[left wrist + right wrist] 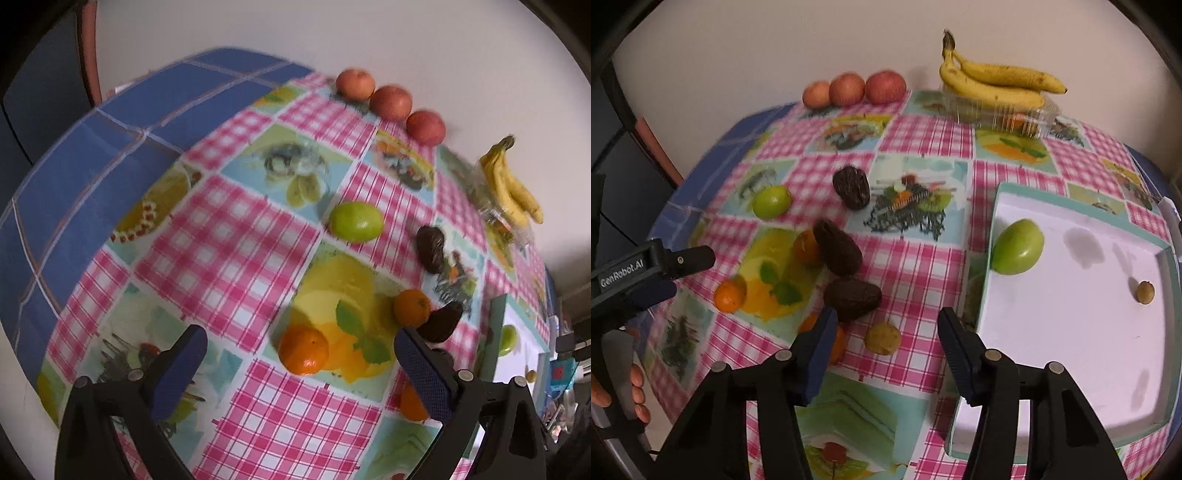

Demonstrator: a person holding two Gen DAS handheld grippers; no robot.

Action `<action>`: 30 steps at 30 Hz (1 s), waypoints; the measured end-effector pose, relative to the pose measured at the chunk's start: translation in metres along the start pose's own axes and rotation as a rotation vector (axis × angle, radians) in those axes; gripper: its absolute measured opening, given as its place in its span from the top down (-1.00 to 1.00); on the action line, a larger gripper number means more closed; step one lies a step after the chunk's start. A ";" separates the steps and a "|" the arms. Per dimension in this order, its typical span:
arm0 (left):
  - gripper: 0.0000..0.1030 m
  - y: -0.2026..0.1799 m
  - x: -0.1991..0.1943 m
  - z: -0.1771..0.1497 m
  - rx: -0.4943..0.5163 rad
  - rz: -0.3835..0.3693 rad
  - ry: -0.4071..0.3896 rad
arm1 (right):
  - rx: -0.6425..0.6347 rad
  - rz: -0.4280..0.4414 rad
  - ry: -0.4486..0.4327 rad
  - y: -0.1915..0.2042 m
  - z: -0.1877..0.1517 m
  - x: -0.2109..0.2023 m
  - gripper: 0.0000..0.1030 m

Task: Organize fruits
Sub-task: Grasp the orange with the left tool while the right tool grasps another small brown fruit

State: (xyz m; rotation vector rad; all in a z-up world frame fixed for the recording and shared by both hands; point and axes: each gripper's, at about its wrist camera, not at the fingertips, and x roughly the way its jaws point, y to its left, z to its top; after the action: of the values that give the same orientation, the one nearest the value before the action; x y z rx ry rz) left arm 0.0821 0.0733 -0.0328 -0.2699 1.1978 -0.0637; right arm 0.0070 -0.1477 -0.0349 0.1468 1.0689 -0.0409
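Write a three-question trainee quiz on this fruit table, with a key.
1. True or false: the shallow white tray holds a green round fruit.
2. How many reddish round apples line the wall?
3. The yellow banana bunch rests on: A) the tray, B) a clear plastic container, C) the bare checked tablecloth.

Key: 1 true; 2 three; 3 B.

Pink-checked tablecloth, yellow bananas, green fruit in a white, teal-rimmed tray, orange tangerines.
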 end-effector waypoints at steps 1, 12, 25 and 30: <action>-0.98 0.000 0.006 -0.002 -0.003 0.001 0.020 | -0.005 -0.006 0.012 0.000 -0.001 0.004 -0.10; -0.64 -0.003 0.038 -0.009 -0.006 -0.039 0.137 | -0.016 -0.017 0.113 0.000 -0.006 0.040 0.14; 0.26 -0.001 0.041 -0.006 0.001 -0.030 0.136 | -0.029 -0.010 0.113 0.003 -0.003 0.046 0.45; 0.28 0.000 0.039 -0.007 -0.006 -0.037 0.136 | -0.036 -0.006 0.114 0.003 -0.006 0.043 0.45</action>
State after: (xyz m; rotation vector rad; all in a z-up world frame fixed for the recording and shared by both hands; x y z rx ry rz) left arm 0.0898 0.0645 -0.0712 -0.2972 1.3284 -0.1120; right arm 0.0233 -0.1421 -0.0753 0.1141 1.1831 -0.0184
